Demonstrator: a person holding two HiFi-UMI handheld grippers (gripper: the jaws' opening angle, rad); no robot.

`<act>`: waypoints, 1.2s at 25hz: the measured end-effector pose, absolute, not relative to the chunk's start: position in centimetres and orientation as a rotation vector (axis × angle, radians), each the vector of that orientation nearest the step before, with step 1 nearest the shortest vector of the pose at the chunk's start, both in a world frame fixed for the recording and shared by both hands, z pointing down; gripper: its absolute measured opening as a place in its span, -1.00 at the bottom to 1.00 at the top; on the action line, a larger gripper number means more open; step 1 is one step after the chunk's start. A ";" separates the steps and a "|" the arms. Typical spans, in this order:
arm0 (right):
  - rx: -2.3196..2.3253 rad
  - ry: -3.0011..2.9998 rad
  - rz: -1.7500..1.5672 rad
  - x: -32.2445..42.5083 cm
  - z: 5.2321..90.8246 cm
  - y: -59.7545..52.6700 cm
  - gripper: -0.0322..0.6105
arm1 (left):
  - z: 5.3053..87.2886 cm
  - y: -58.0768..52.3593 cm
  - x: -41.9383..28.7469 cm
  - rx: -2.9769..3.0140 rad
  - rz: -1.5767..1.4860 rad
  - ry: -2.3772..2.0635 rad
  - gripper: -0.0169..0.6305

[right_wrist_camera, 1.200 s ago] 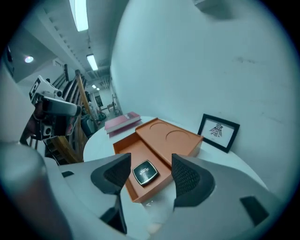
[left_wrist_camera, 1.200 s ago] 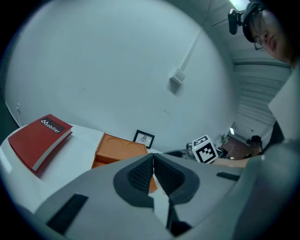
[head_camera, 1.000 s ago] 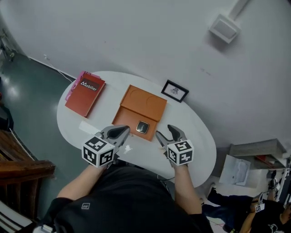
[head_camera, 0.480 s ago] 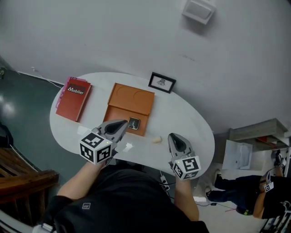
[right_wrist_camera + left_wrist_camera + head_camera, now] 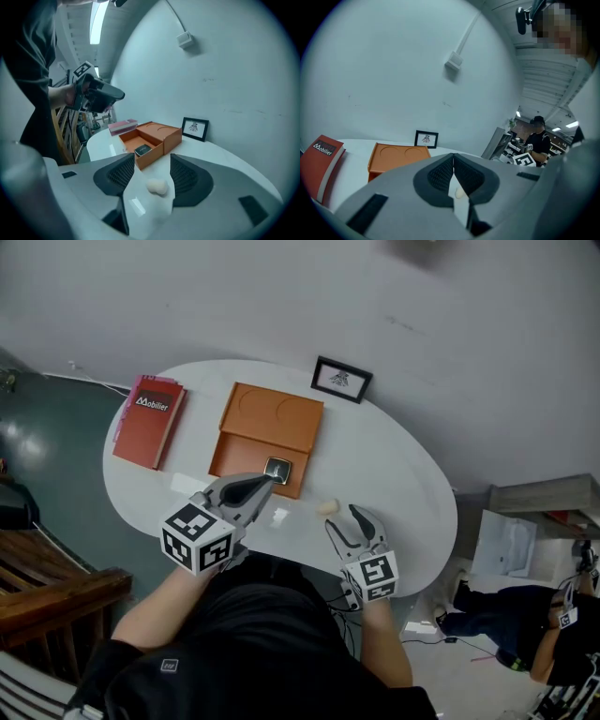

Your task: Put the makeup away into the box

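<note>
The left gripper [image 5: 265, 482] has its jaws pressed together on nothing, with the dark compact [image 5: 277, 469] lying in the orange box [image 5: 267, 423] just ahead of its tips. The right gripper [image 5: 342, 517] is opening its jaws, the cream makeup sponge [image 5: 326, 507] resting untouched on the table [image 5: 394, 474] between them.

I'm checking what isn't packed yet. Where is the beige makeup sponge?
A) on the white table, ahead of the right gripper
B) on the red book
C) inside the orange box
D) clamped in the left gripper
A: the sponge lies on the bare table outside the orange box, untouched just ahead of the right gripper, whose jaws are opening with nothing between them.
</note>
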State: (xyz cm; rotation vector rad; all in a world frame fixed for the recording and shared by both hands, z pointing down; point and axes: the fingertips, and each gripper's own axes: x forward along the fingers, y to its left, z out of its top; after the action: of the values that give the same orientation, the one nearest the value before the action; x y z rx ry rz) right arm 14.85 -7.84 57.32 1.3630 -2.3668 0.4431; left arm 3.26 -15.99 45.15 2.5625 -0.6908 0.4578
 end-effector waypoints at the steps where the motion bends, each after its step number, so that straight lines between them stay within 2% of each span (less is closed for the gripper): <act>1: 1.337 -2.347 0.430 14.8 58.2 -7.9 -0.22 | 45.4 -15.8 2.8 2.554 0.470 -0.706 -0.91; 9: 1.194 -2.313 0.438 14.3 63.6 -9.6 -0.19 | 47.6 -14.6 -1.1 2.447 0.547 -0.849 -0.91; 19: 1.065 -2.201 0.465 13.8 68.5 -9.8 -0.21 | 46.5 -13.9 -2.8 2.407 0.473 -0.969 -0.91; 25: 1.131 -2.188 0.500 14.7 65.8 -10.2 -0.34 | 46.1 -14.4 -5.8 2.407 0.436 -1.012 -0.91; 30: 1.315 -2.209 0.477 14.9 60.3 -11.9 -0.35 | 45.7 -16.6 -8.9 2.437 0.369 -0.980 -0.91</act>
State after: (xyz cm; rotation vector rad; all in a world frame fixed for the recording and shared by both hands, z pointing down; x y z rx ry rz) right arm 14.90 -11.93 60.31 1.3155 -2.2093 0.4766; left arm -8.90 -16.62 45.68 2.4369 -0.9796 0.3694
